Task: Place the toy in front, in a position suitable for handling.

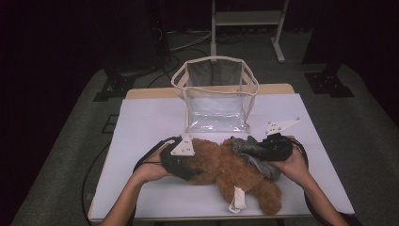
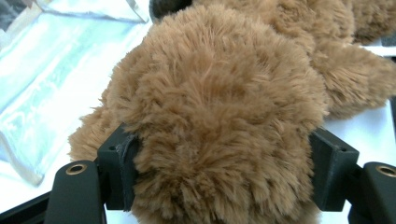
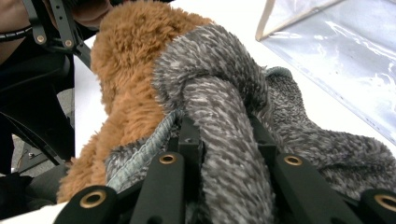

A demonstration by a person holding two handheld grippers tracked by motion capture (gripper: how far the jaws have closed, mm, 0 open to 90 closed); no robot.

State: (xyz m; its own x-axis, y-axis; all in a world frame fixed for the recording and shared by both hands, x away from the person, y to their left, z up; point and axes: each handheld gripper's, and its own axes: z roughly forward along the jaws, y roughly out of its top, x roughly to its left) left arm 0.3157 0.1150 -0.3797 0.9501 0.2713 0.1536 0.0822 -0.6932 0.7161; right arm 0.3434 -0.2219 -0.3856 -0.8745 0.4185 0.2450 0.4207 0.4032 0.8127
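- Left gripper (image 1: pixel 188 165): jaws stand either side of the brown teddy bear (image 1: pixel 226 169)'s round furry end, pads pressed into the plush in the left gripper view. I have it clamped, fur bulging between the jaws at about half width.
- Right gripper (image 1: pixel 263 149): nipped tight on a fold of the grey knit garment (image 3: pixel 233 154), fabric bunched up between the jaws.
- Bear lies flat on the white table (image 1: pixel 141 122), near the front edge, label (image 1: pixel 236 200) sticking out toward me.
- Garment is partly on the bear: knit bunched over one end, the rest of the body bare fur. Can't tell if I'm pulling it on or off.
- Clear bag (image 1: pixel 216 96) stands open behind the bear, well apart, nothing inside as far as I can see.
- Judgement: early to mid. Left to do: finish with the garment, then probably load the bag.
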